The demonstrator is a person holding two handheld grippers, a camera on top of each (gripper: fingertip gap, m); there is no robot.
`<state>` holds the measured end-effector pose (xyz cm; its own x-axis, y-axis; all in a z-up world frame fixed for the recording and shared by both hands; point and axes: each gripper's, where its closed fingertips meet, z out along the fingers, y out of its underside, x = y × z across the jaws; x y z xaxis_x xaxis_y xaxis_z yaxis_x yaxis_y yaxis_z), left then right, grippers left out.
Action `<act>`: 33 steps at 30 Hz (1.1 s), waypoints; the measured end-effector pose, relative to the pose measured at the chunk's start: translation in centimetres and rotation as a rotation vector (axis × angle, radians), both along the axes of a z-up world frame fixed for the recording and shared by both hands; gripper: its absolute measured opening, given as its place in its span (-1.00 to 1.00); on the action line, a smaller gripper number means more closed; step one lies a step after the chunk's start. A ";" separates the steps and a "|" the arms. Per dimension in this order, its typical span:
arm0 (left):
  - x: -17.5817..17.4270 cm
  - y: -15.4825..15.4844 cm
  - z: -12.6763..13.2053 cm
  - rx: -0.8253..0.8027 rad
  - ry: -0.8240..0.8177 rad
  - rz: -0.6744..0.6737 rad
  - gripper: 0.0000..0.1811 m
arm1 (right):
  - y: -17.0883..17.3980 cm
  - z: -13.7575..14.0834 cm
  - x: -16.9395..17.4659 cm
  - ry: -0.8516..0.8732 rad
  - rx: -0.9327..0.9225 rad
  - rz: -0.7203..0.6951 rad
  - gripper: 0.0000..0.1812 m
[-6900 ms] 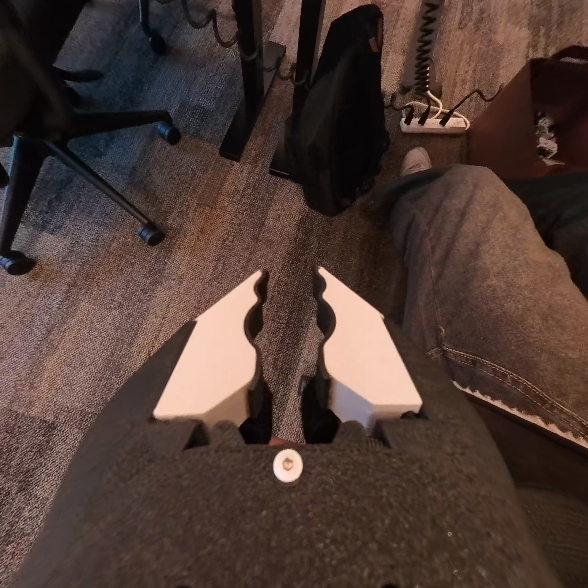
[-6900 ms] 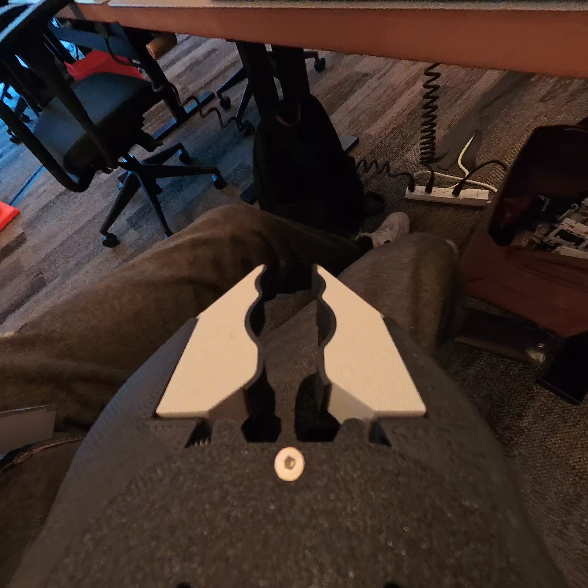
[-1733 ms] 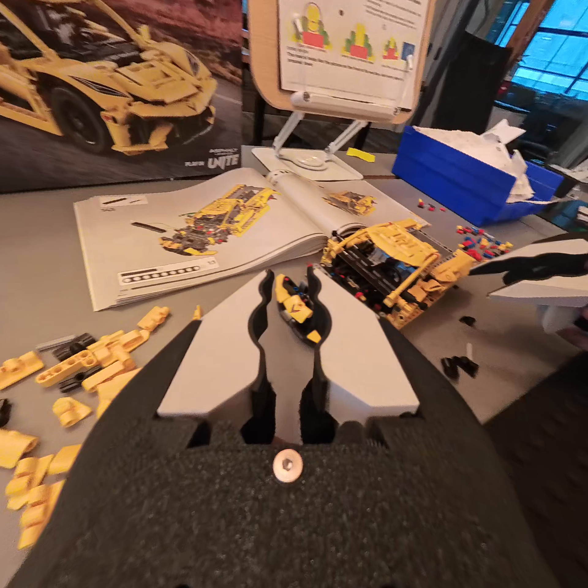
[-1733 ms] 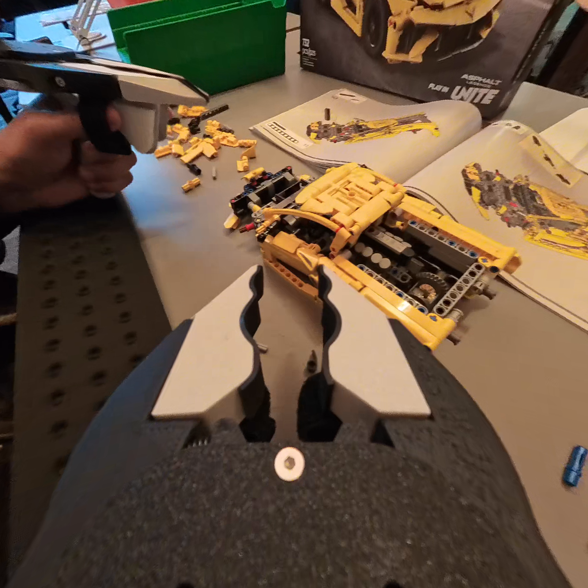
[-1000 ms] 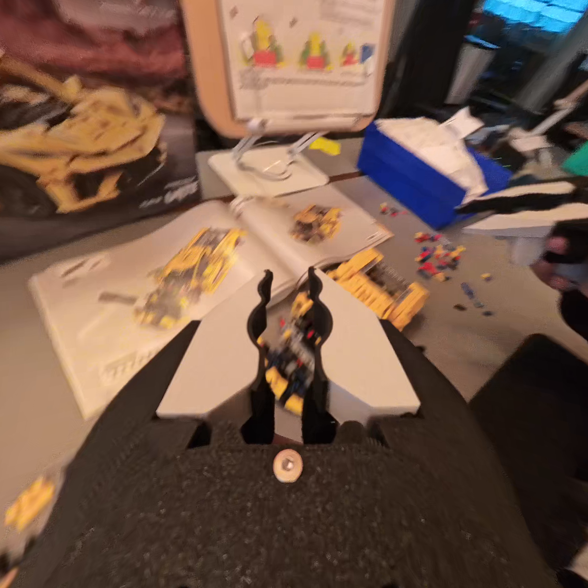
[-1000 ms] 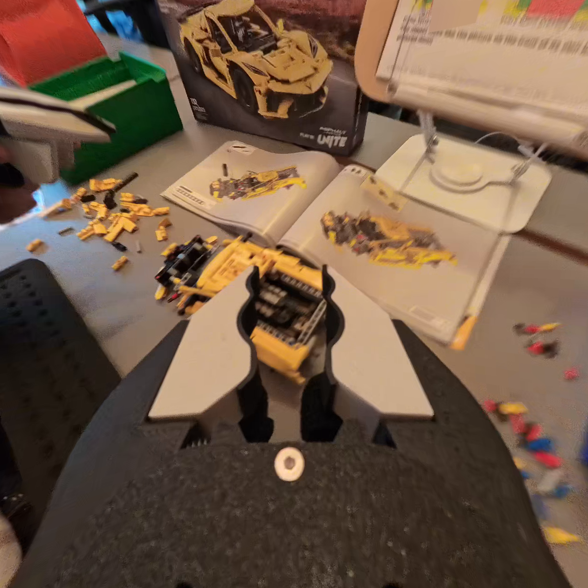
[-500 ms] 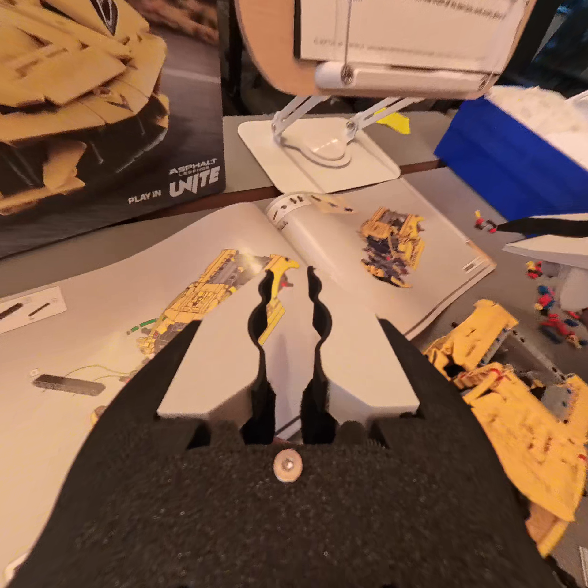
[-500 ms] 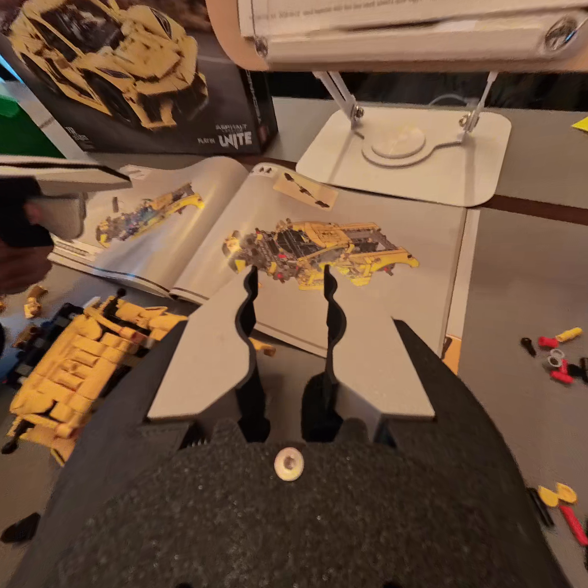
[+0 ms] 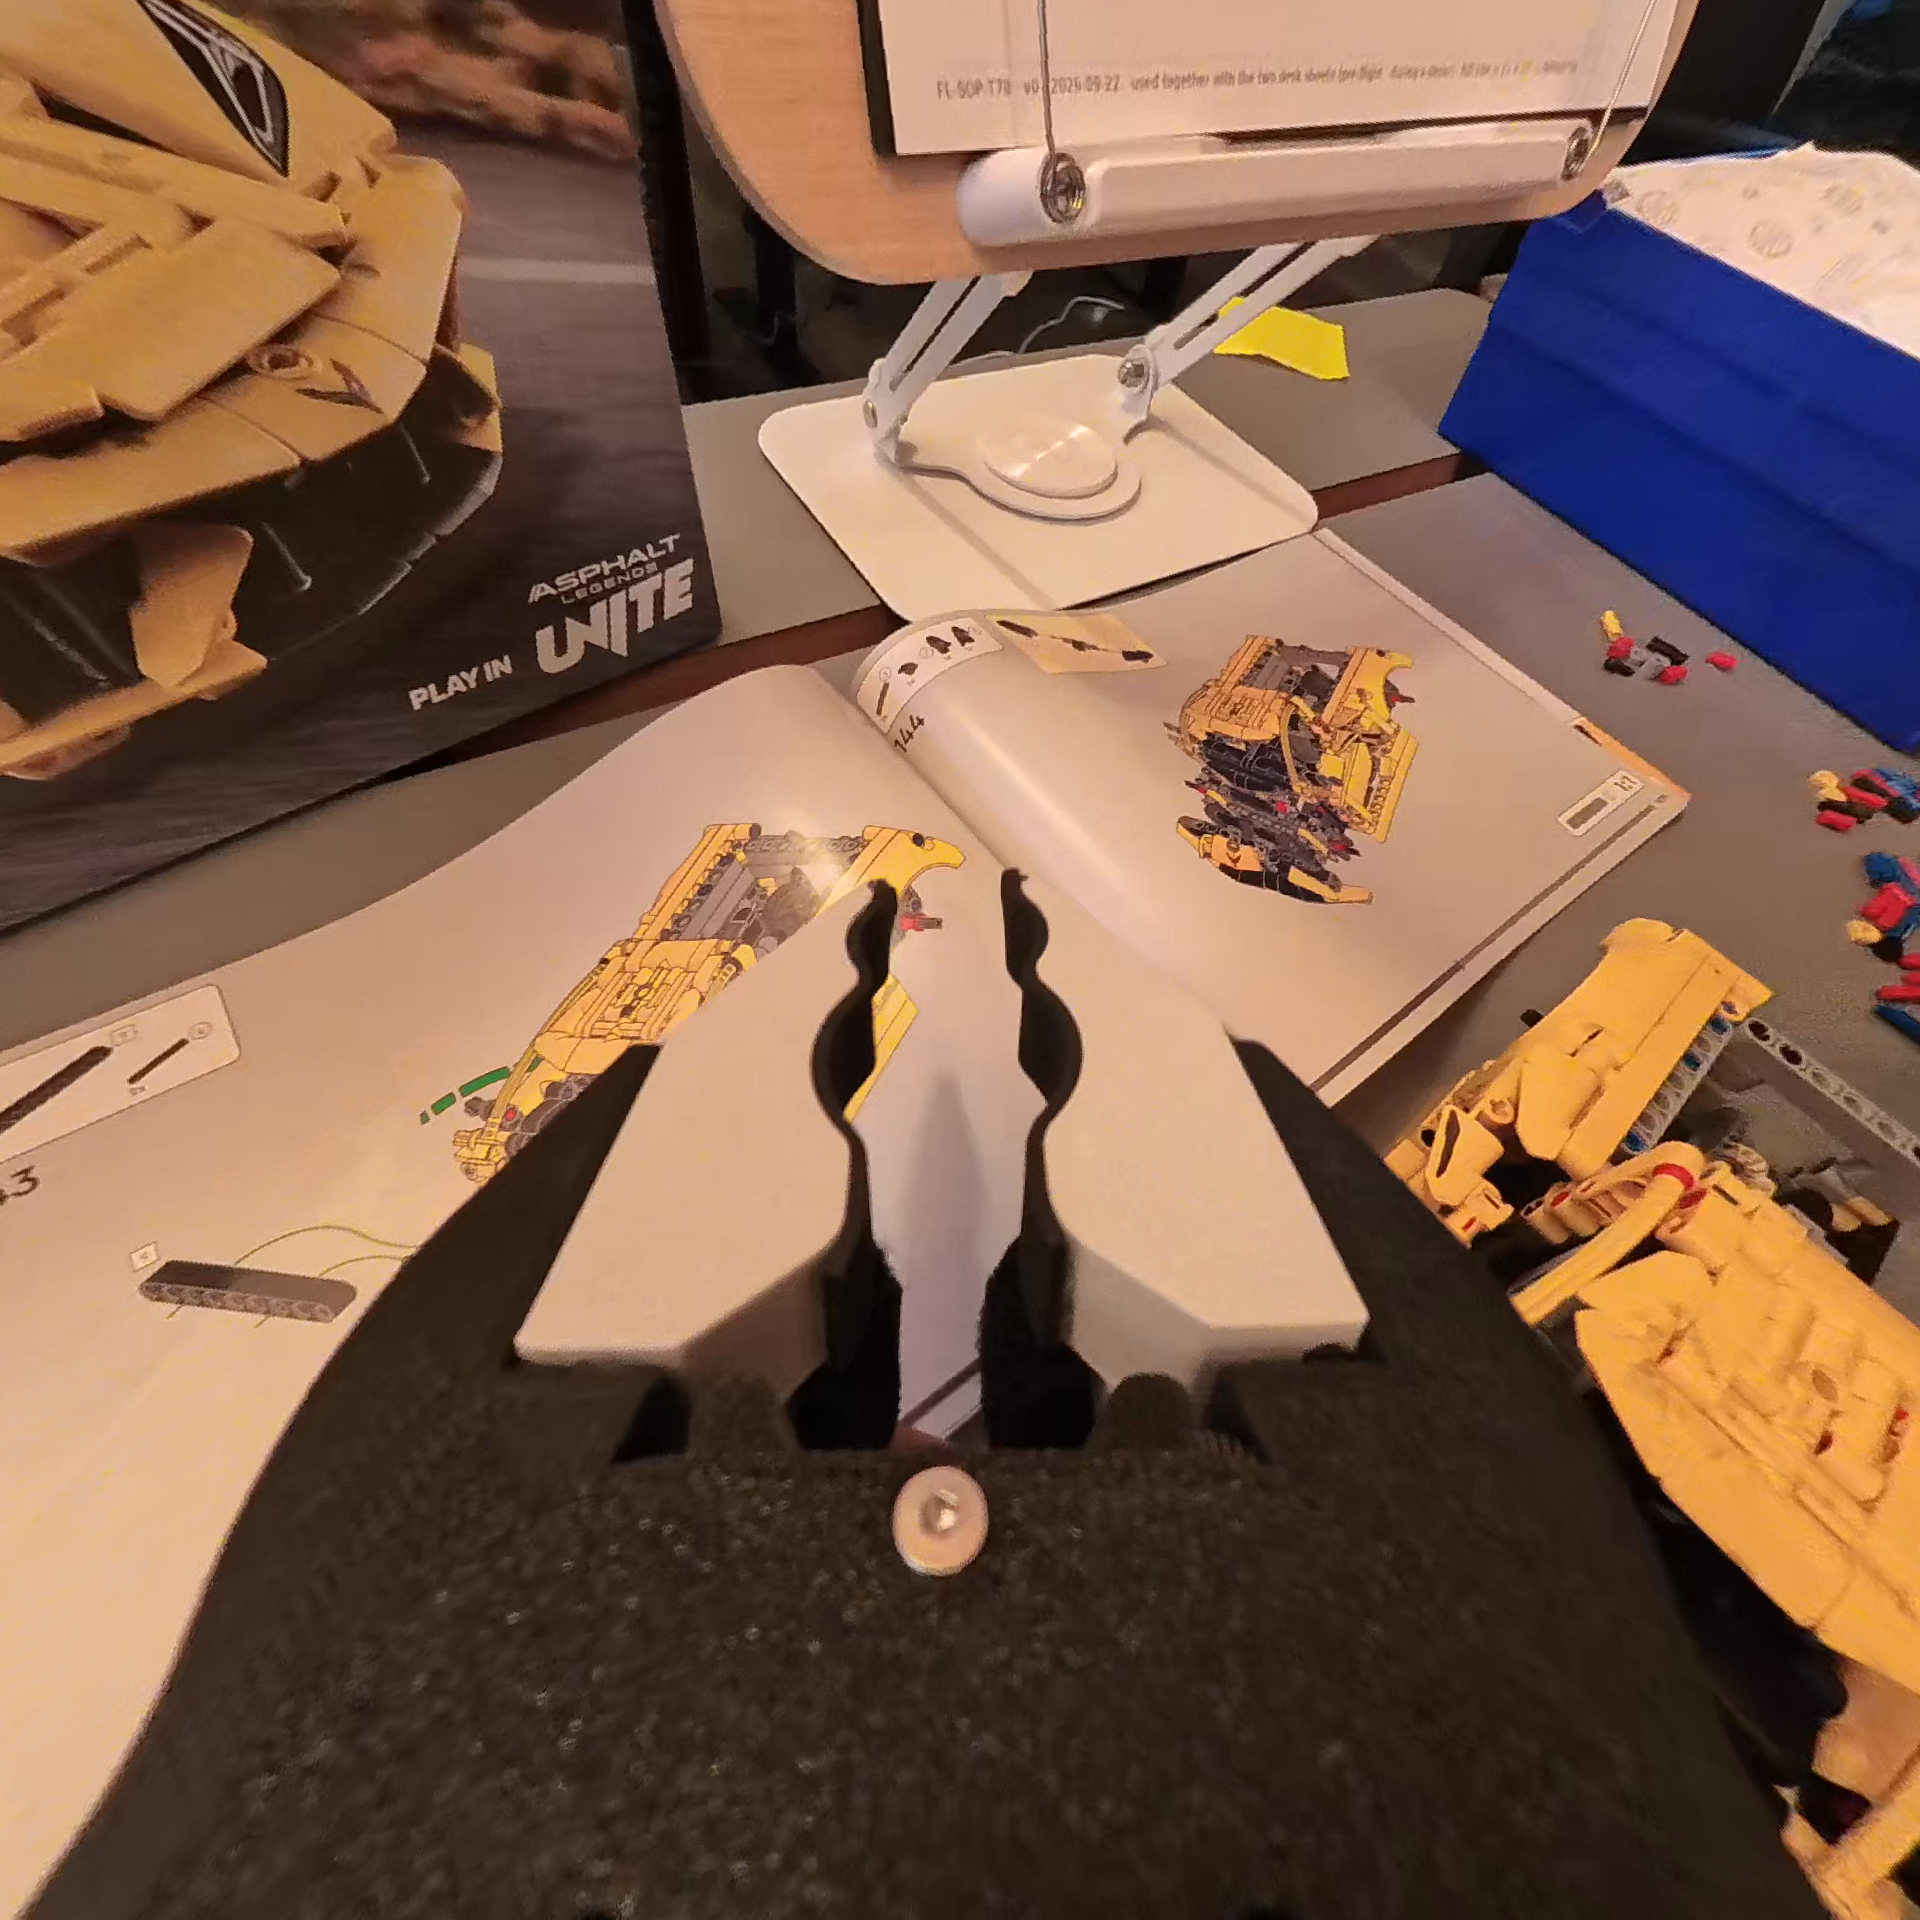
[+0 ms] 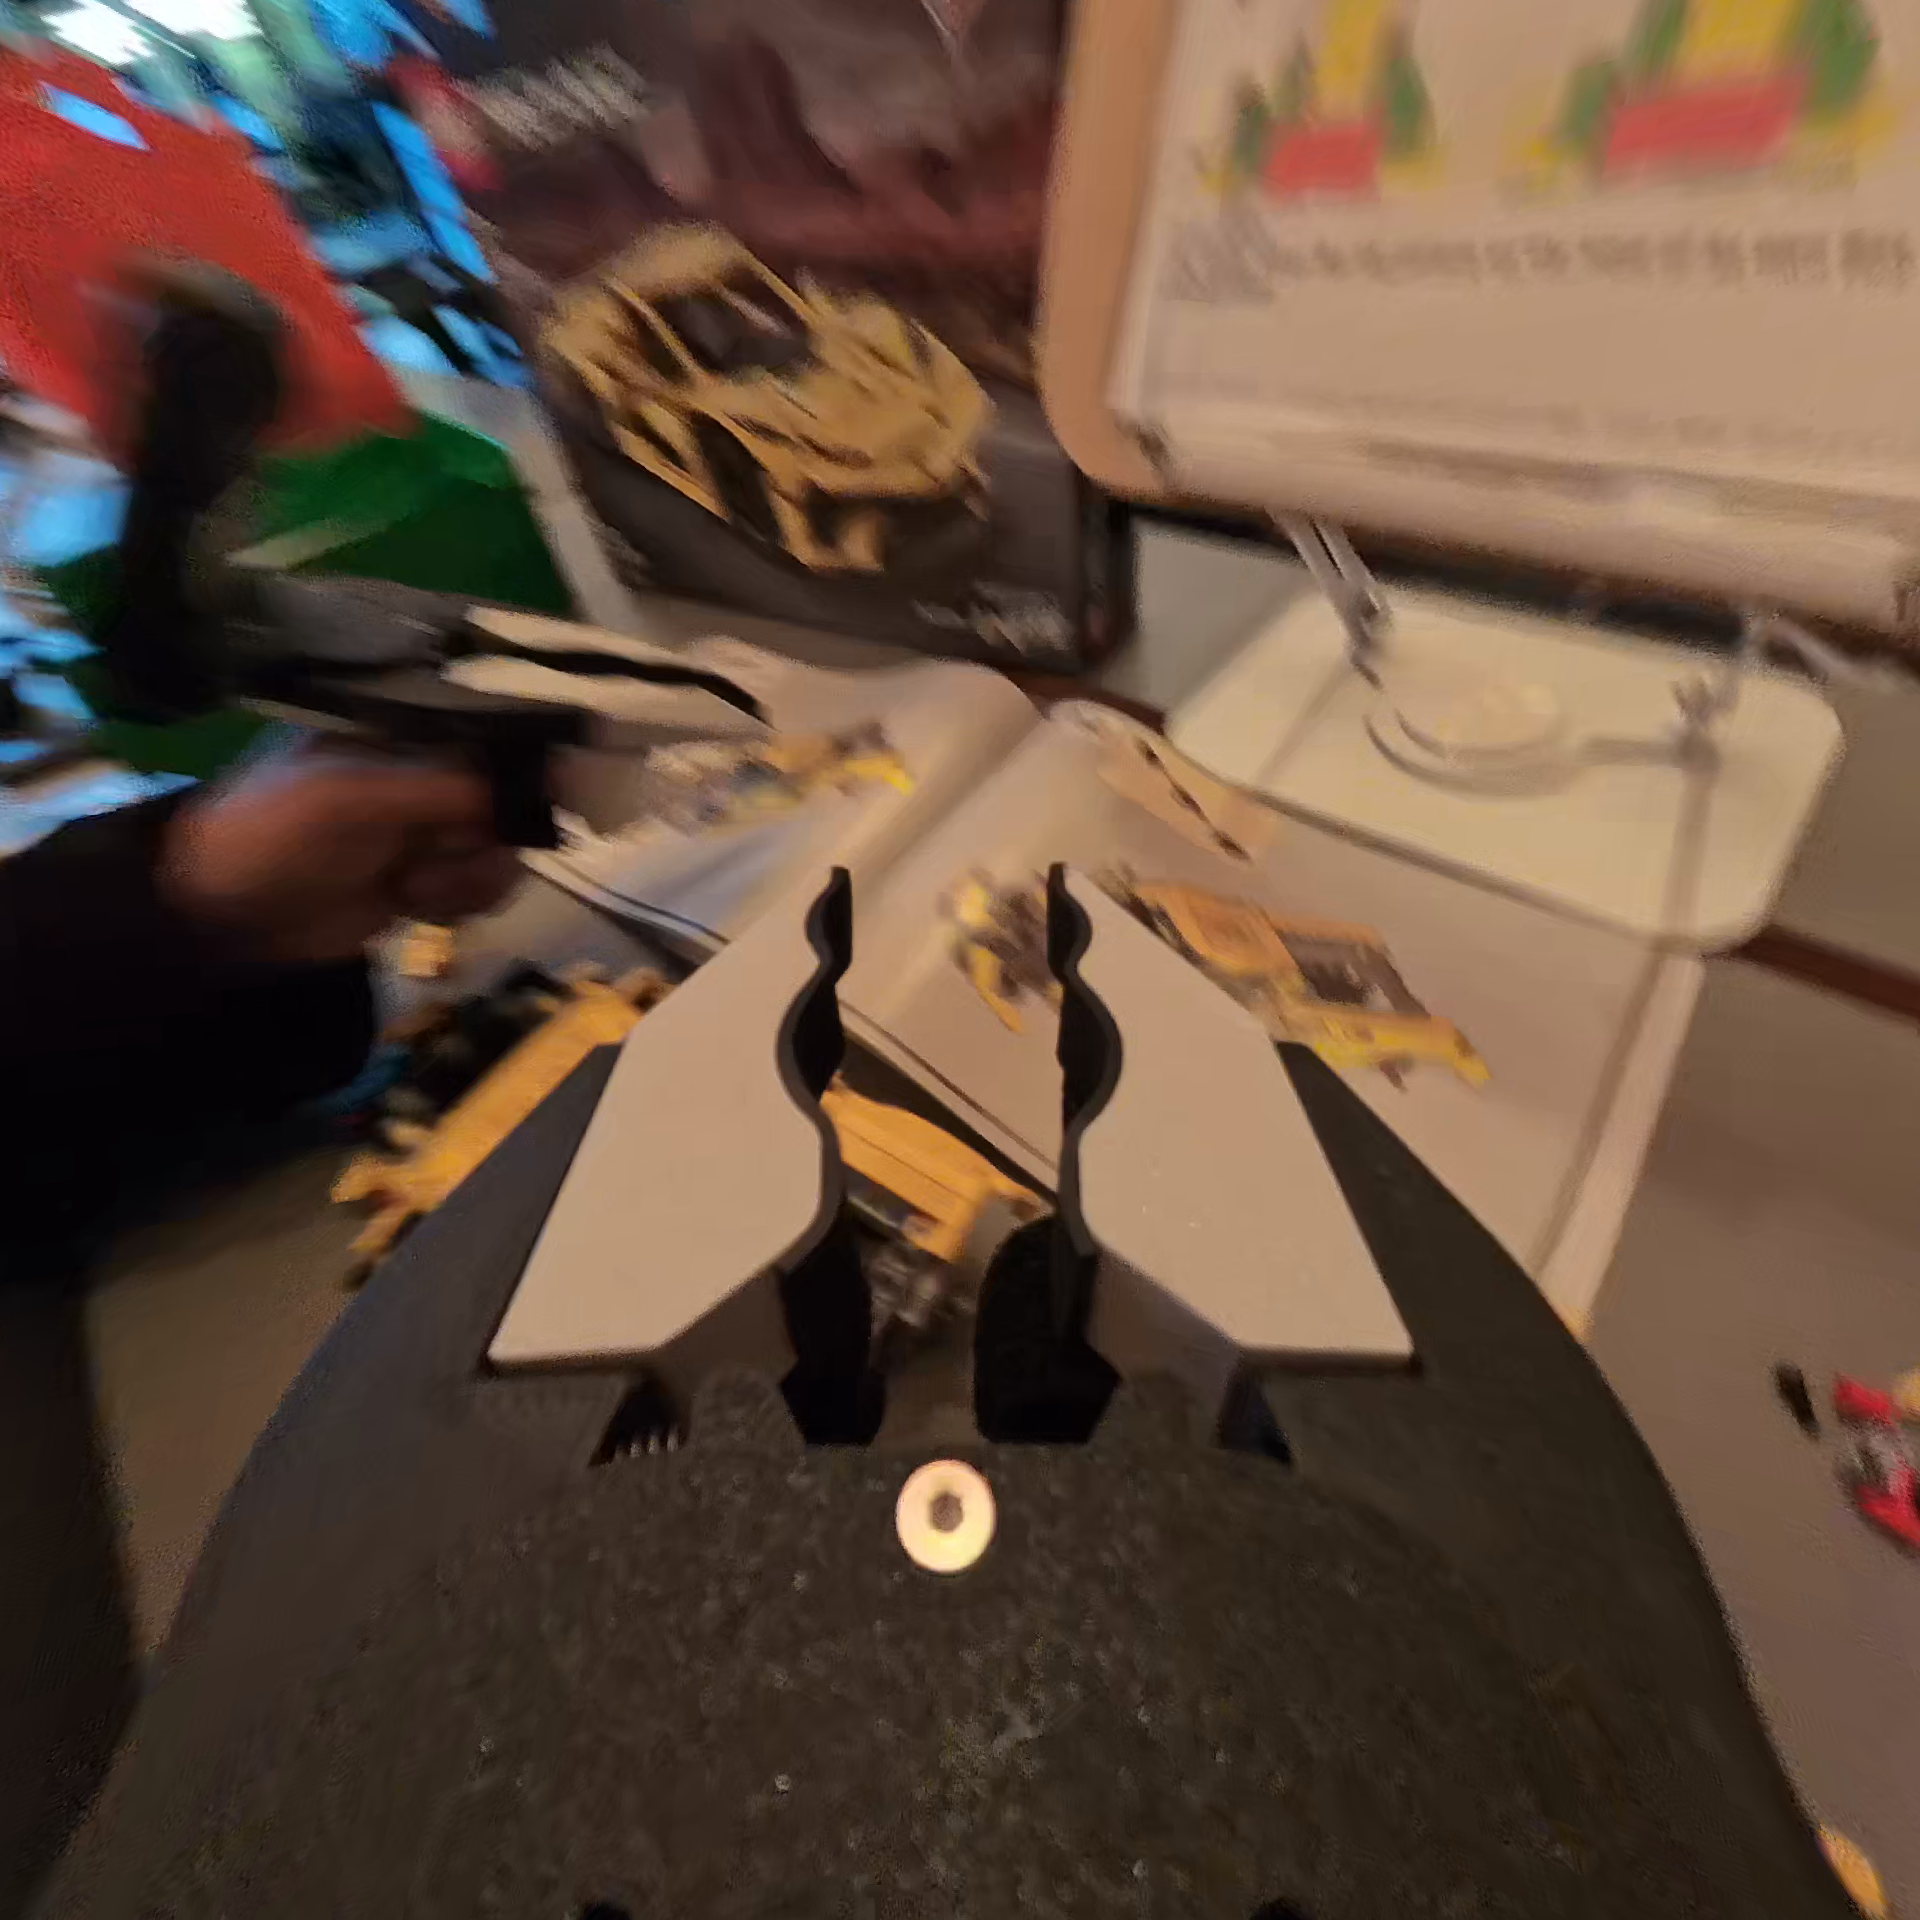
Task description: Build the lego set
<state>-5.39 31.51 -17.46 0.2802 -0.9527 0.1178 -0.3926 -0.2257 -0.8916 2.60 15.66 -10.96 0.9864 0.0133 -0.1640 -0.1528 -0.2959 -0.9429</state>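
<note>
1. 2 grippers, left [image 9: 940, 894] and right [image 10: 940, 883], both with jaws open and empty, above manual [image 9: 1039, 790].
2. Half-built car [image 9: 1621, 1247] on worktop [image 9: 1538, 582], right of manual.
3. Probably light, rigid, yet fragile: loose panels likely to pop off.
4. Best gripped by the sturdy beam frame along its side.

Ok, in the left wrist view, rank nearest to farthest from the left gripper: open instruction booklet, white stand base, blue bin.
1. Open instruction booklet, directly under the left gripper.
2. White stand base, straight ahead, past the booklet.
3. Blue bin, far right.
</note>
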 end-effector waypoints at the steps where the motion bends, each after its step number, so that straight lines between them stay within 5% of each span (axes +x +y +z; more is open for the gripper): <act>1: 0.0 -0.2 0.1 0.000 -0.003 -0.004 -0.77 | -0.8 2.5 -1.7 -0.015 0.084 0.070 -0.60; 4: 0.0 -0.4 0.6 0.010 -0.020 -0.006 -0.78 | -4.2 3.4 -7.5 -0.152 0.064 0.280 -0.70; 7: -0.1 -0.3 0.6 0.031 -0.012 0.001 -0.78 | -8.8 -4.1 -13.4 -0.172 -0.263 0.513 -0.65; 9: -0.1 -0.3 0.6 0.019 -0.017 0.000 -0.78 | -10.9 -8.0 -15.3 -0.180 -0.383 0.542 -0.64; 15: -0.2 -0.5 0.8 -0.012 -0.028 -0.007 -0.79 | -12.3 -12.8 -13.5 -0.313 -0.546 0.366 -0.65; 33: -0.2 -0.8 0.9 -0.023 -0.032 -0.031 -0.79 | -11.5 -13.8 -13.8 -0.258 -0.615 0.397 -0.73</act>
<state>-5.60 30.75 -16.54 0.2465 -0.9578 0.1479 -0.3711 -0.2343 -0.8985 -11.21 4.11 -24.75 0.9348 0.3544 -0.0224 0.2759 -0.7646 -0.5825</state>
